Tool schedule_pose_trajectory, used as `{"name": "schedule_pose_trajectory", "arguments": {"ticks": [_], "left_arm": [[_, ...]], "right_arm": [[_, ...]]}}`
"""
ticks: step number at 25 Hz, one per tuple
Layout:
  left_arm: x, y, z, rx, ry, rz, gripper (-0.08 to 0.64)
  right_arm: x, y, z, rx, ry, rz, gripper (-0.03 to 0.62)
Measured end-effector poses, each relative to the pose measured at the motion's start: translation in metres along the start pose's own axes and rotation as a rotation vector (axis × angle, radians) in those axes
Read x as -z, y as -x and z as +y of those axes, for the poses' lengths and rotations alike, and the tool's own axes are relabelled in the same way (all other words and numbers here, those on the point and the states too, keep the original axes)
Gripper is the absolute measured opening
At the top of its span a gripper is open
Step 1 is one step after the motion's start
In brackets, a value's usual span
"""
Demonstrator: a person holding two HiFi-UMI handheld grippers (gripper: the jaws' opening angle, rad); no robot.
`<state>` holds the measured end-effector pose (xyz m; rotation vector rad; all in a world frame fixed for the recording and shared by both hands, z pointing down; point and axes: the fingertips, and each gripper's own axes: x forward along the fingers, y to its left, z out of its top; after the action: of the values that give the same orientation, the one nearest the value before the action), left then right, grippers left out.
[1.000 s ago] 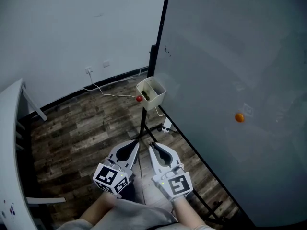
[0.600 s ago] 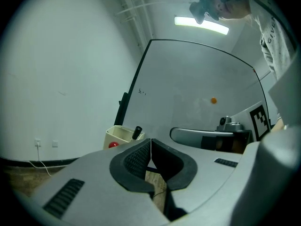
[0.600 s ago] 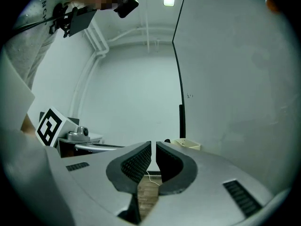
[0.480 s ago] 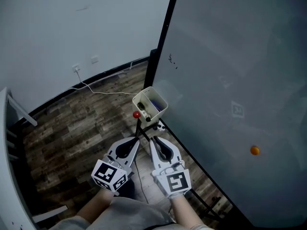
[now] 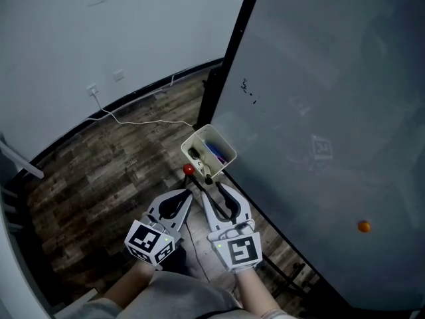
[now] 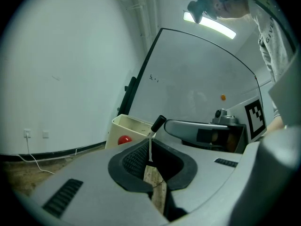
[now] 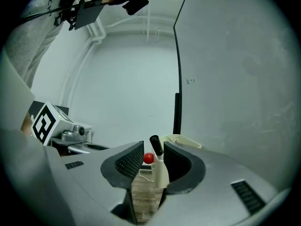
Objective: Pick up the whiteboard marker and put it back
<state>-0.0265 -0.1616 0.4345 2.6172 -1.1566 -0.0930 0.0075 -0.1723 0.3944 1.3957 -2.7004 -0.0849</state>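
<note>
Just opened, right hand-held gripper point(image 7: 153, 150) brackets the whiteboard marker point(image 7: 160, 171); whiteboard scribbles point(image 5: 249, 90) unreadable.

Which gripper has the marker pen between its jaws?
The right gripper: the whiteboard marker, white with a black cap, stands between its jaws, which have just been opening. The left gripper has its jaws together, empty.

Under you lies a dark wood-plank floor point(image 5: 93, 185): a white cable point(image 5: 153, 122) trails across it from the wall socket point(image 5: 91, 90) (upper left), and the whiteboard's black stand foot point(image 5: 297, 273) rests on it.
</note>
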Motion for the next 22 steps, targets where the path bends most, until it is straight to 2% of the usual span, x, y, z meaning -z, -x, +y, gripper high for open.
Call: {"name": "schedule_pose_trajectory", "arguments": {"ticks": [8,22], "left_arm": [[0.009,-0.018,0.019,0.051,0.011,0.033,0.015],[0.016,-0.032,0.023,0.111,0.028,0.063,0.015]], "right_arm": [[0.002,-0.02,-0.009,0.047,0.014,-0.009,0.12],[-0.002,-0.028,-0.011,0.085,0.022,-0.025,0.094]]}}
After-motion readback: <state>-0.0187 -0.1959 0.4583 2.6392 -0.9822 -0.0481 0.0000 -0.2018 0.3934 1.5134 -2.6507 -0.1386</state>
